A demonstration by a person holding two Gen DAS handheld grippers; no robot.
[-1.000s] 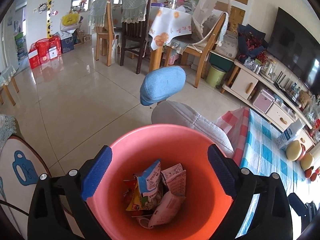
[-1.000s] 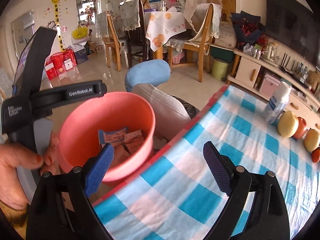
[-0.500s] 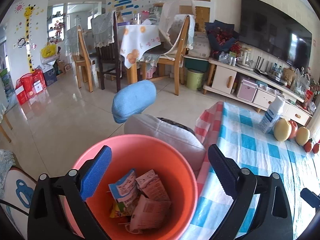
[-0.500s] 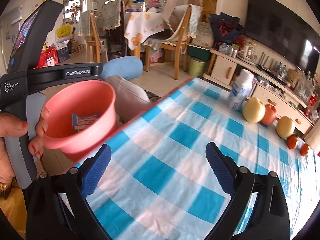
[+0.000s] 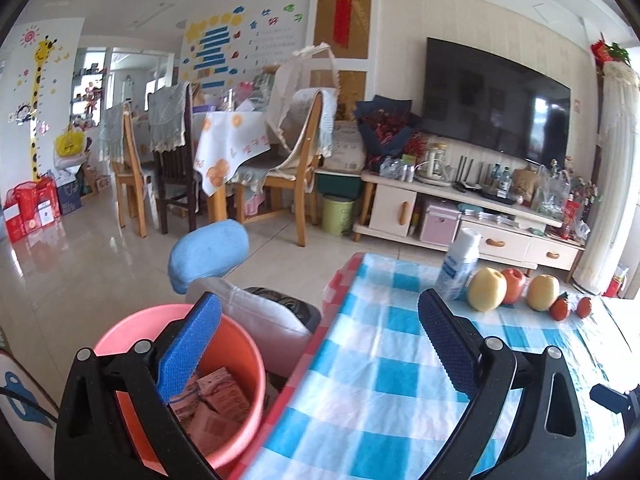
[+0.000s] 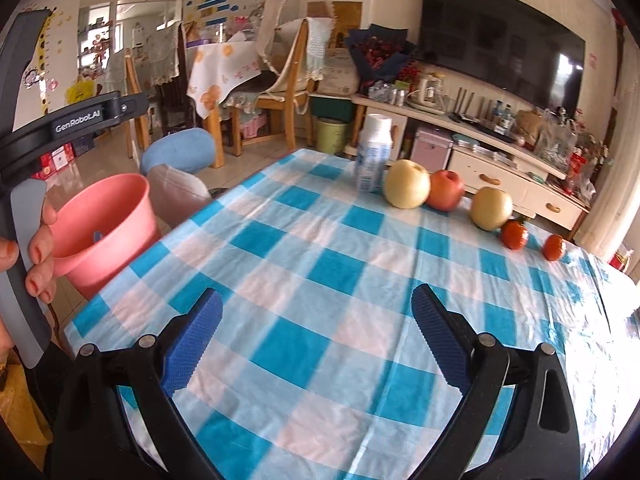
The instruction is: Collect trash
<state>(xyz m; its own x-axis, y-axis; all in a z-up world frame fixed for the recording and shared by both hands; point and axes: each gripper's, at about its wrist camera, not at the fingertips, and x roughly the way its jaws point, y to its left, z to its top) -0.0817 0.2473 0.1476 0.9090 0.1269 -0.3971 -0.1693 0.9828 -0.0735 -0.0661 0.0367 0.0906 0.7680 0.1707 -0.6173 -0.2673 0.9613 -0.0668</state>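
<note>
A: How far along is the trash collecting, would you say?

B: Nearly finished, I'd judge. The round salmon-pink plastic bin [image 5: 236, 364] sits just off the near-left edge of the surface covered in a blue-and-white checked cloth [image 6: 320, 280], and crumpled snack wrappers [image 5: 216, 404] already lie in its bottom.

A: Anything left on the cloth?

B: No loose litter that I can spot. Only a white spray bottle with a blue label [image 6: 374, 152], two yellow pears [image 6: 407, 184], a red apple [image 6: 446, 190] and two small oranges [image 6: 515, 234] at the far side (none of which looks like rubbish).

A: And the tongs?

B: The left tongs [image 5: 320, 348] are spread wide with nothing between them; one blue pad [image 5: 188, 348] shows in front of the bin without gripping it. The right tongs [image 6: 316, 336] are released too, empty, above bare cloth.

A: So what remains?

B: Perhaps a last look over the part of the surface outside both views.
</note>
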